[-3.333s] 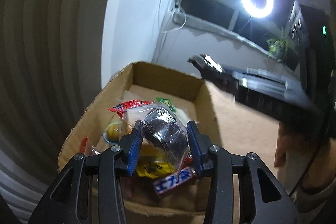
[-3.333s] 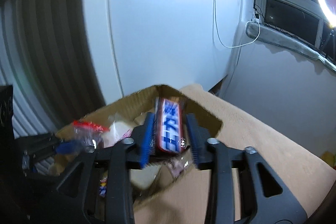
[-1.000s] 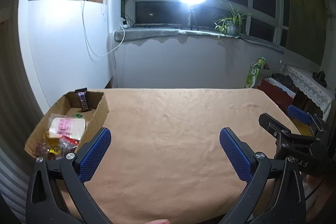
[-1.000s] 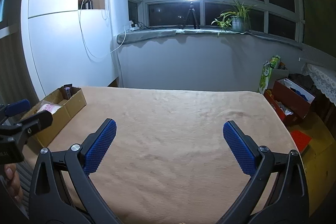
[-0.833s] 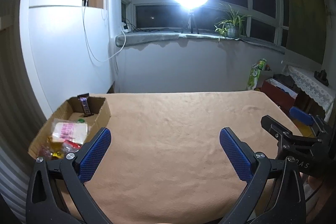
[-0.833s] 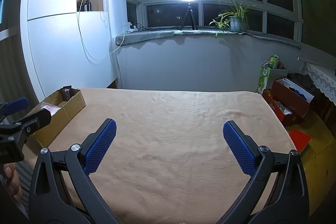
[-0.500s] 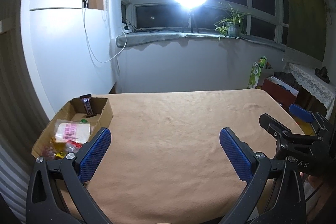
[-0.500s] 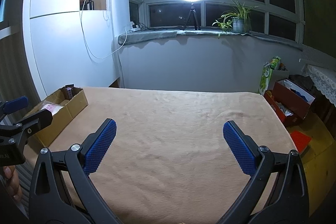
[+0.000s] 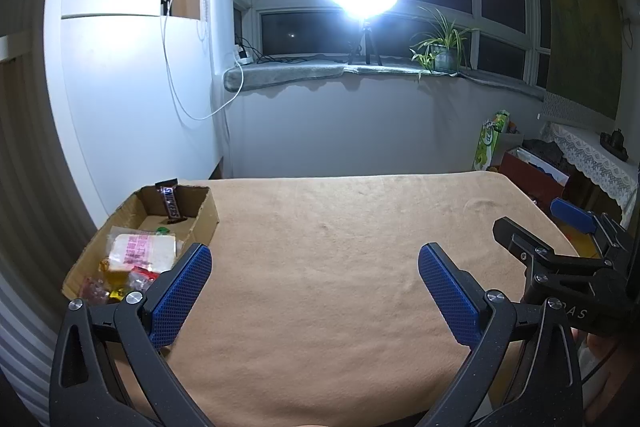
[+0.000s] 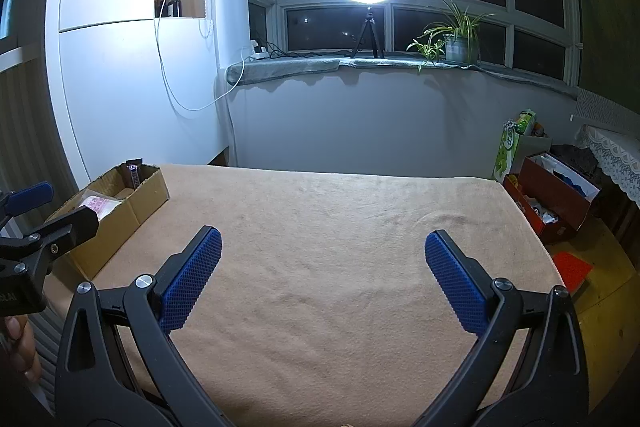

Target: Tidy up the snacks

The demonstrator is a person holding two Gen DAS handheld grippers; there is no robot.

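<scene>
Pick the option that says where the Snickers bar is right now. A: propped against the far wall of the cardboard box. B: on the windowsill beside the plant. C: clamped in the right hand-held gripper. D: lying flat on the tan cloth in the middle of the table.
A: the Snickers bar leans upright against the far wall of the cardboard box, its top end poking above the rim.

Left wrist view: from the table's point(image 9: 320, 247) near edge, left of centre, facing the far edge and window. Right wrist view: same edge, further right, same facing. Shared: table point(image 10: 320, 227), cardboard box point(image 9: 208, 215) point(image 10: 132, 211) at far-left corner.
</scene>
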